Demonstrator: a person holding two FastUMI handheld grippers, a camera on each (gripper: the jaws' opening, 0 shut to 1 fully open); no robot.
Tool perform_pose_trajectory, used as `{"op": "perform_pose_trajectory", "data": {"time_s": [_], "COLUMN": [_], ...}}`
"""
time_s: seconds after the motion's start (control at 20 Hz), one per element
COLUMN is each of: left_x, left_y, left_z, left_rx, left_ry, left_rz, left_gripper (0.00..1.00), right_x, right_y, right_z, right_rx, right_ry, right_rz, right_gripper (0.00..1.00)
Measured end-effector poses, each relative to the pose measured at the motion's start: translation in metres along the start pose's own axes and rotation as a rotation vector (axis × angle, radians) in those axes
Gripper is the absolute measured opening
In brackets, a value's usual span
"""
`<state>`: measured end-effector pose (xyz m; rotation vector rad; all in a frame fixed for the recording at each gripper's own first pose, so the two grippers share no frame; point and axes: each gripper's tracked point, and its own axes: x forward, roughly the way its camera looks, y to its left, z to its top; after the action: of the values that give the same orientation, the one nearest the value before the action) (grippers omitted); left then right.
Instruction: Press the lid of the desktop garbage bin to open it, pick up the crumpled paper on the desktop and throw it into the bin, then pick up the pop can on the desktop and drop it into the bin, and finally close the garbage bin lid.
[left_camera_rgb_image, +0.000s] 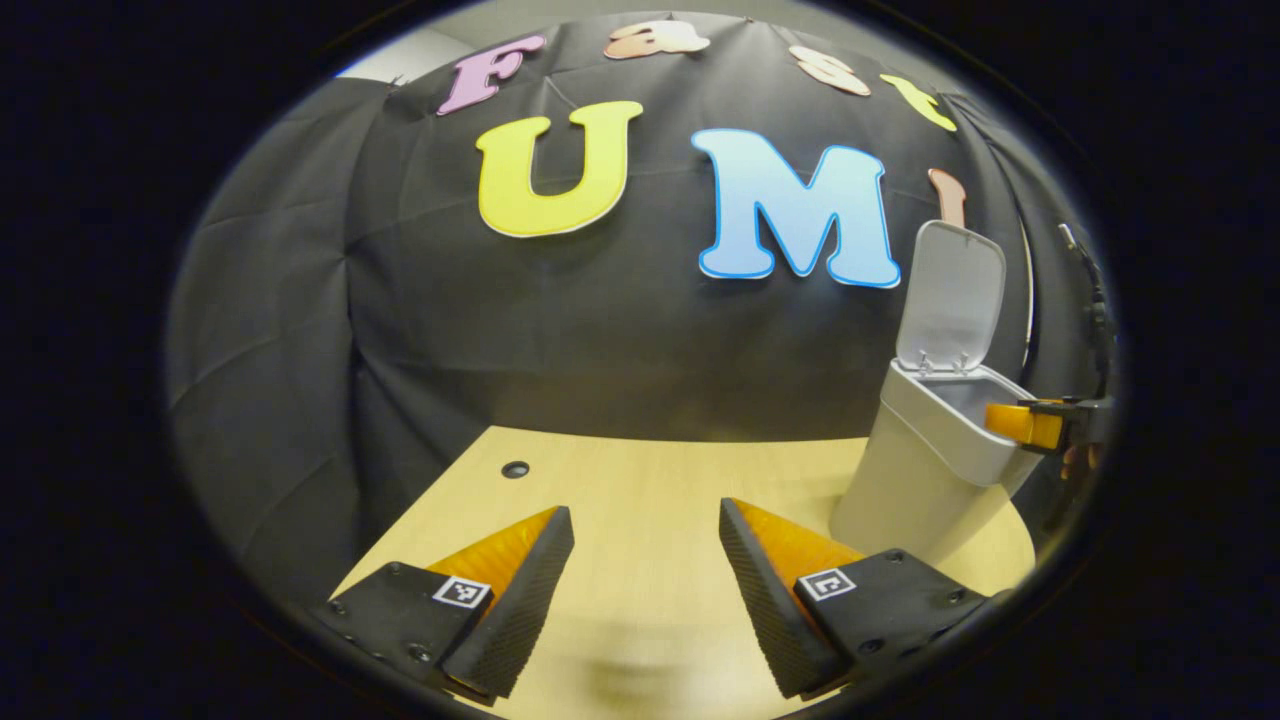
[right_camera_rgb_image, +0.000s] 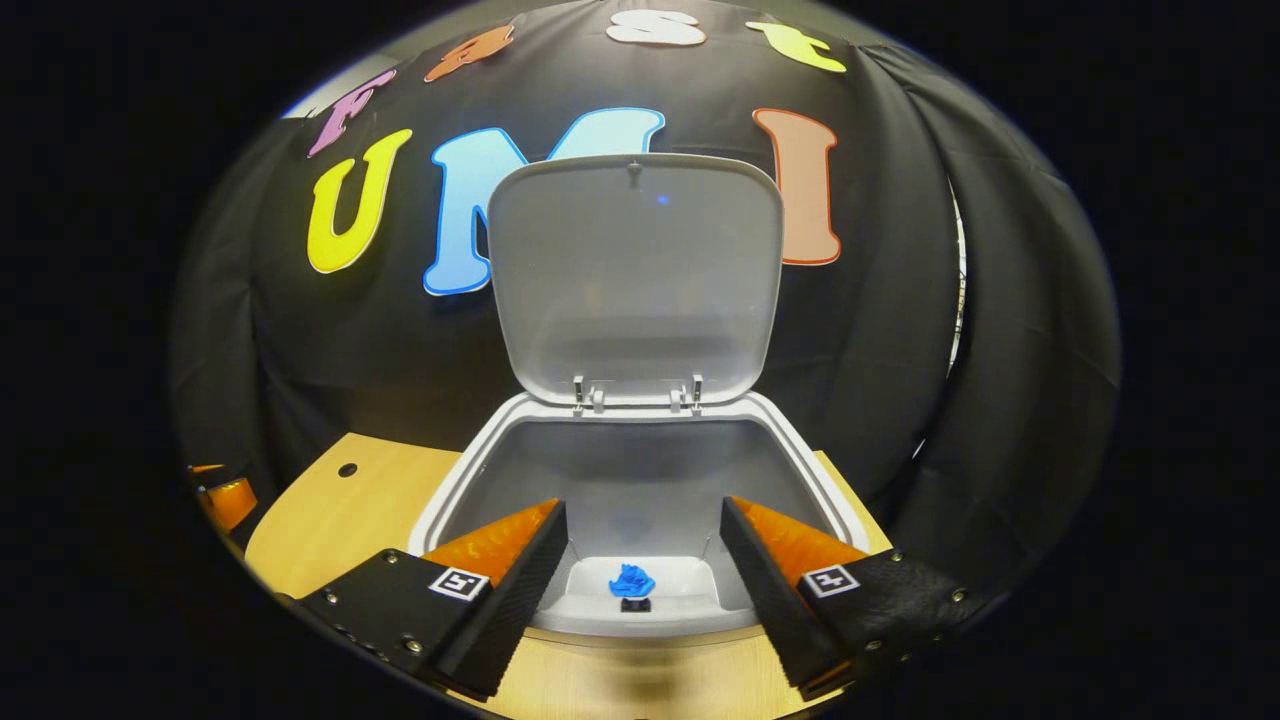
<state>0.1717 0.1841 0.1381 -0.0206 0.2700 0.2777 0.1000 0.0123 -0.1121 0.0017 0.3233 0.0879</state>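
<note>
I see the bin (right_camera_rgb_image: 640, 500) on the worktop (left_camera_rgb_image: 640, 480), lid (right_camera_rgb_image: 635, 275) up, blue crumpled paper (right_camera_rgb_image: 631, 580) inside. My right gripper (right_camera_rgb_image: 640, 570) hangs over its mouth, fingers wide, empty; my left gripper (left_camera_rgb_image: 645, 580), beside the bin, likewise.

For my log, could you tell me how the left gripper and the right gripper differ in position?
The left gripper hovers over the bare light wooden tabletop, with the white plastic garbage bin off to one side; the right gripper hangs at that bin's open mouth. The left gripper faces the black cloth wall; the right gripper faces the bin's raised white lid. Both are open and hold nothing.
</note>
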Motion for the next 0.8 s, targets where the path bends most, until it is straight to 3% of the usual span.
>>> {"op": "perform_pose_trajectory", "data": {"time_s": [0.3,0.35,0.4,0.45,0.8], "left_x": [-0.003,-0.003,-0.003,-0.004,-0.006], "left_y": [0.002,0.003,0.003,0.003,0.006], "left_z": [0.0,0.0,0.0,-0.001,-0.004], "left_rx": [-0.016,-0.018,-0.018,-0.02,-0.028], "left_ry": [-0.001,-0.002,-0.001,0.0,0.006], "left_rz": [0.003,0.004,0.004,0.003,0.006], "left_gripper": [0.99,0.93,0.99,0.93,0.96], "right_x": [-0.013,-0.014,-0.017,-0.019,-0.04], "right_y": [-0.007,-0.008,-0.009,-0.01,-0.005], "right_z": [0.034,0.043,0.052,0.062,0.135], "right_rx": [0.015,0.015,0.013,0.013,-0.002], "right_ry": [-0.08,-0.1,-0.121,-0.141,-0.301], "right_rz": [-0.02,-0.024,-0.027,-0.028,-0.014], "right_gripper": [0.98,0.98,0.98,0.98,0.98]}}
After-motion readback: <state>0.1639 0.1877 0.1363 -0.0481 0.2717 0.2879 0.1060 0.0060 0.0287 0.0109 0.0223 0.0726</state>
